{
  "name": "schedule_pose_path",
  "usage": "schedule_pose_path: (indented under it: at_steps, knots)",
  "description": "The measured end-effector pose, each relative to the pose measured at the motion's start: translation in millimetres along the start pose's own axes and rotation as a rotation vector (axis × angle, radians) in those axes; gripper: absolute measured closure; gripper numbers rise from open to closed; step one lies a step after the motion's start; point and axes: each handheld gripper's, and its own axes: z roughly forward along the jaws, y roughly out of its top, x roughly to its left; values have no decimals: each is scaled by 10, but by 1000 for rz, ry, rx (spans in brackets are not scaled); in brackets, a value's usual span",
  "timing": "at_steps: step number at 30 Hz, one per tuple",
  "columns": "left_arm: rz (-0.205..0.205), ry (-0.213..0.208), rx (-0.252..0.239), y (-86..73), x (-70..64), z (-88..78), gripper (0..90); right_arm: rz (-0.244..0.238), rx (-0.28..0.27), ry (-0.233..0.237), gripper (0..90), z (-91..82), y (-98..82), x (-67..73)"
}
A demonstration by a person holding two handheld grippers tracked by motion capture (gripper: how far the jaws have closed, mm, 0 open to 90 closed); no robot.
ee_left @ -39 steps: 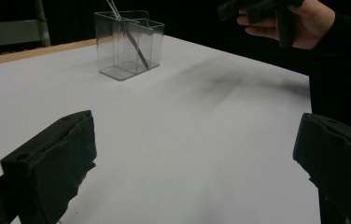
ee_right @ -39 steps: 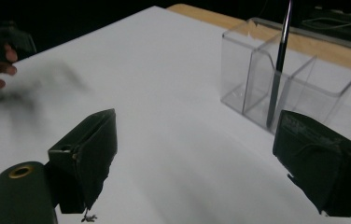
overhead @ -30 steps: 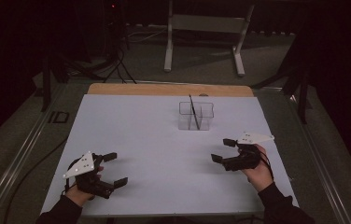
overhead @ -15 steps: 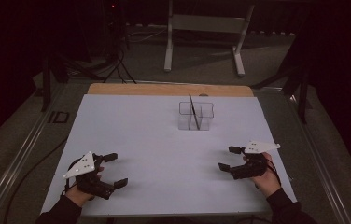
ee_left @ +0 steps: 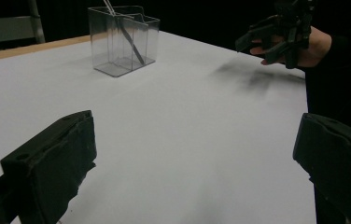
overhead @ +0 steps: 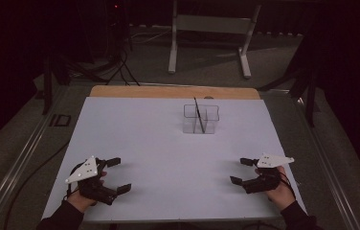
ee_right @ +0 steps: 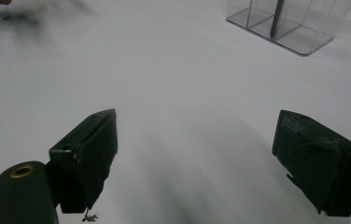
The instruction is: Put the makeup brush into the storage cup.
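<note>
You held your left hand-held gripper low over the near left corner of the table, with its jaws wide apart and nothing between them. Your right hand-held gripper hung over the near right corner, and its jaws were wide apart too, with nothing in them. Both pointed in toward the middle of the table. The table had a flat white top, and it was bare between the two grippers.

Farther back, past the middle and a bit to the right, stood a clear box with walls inside that split it into parts. It was well apart from both grippers. A thin dark stick stood in the box. Its long side ran up and down, and it leaned, with its top end tipped toward the far side.

Behind the white top you could see a strip of wood. Past that, the room was dark, with a grey floor, a metal stand and some black cables.
</note>
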Motion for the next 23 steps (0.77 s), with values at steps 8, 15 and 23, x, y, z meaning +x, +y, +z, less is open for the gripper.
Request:
schedule_pose_path:
  at_steps: [8,15,23]
  knots:
    - [-2,6,2,-6,3,5,7,8,13,-13,142,-4,-51,-12]
    - [-2,9,5,-8,4,4,8,0,24,-9,142,31,-53,6]
    - [0,11,9,-10,5,8,8,11,16,-4,142,34,-59,-4]
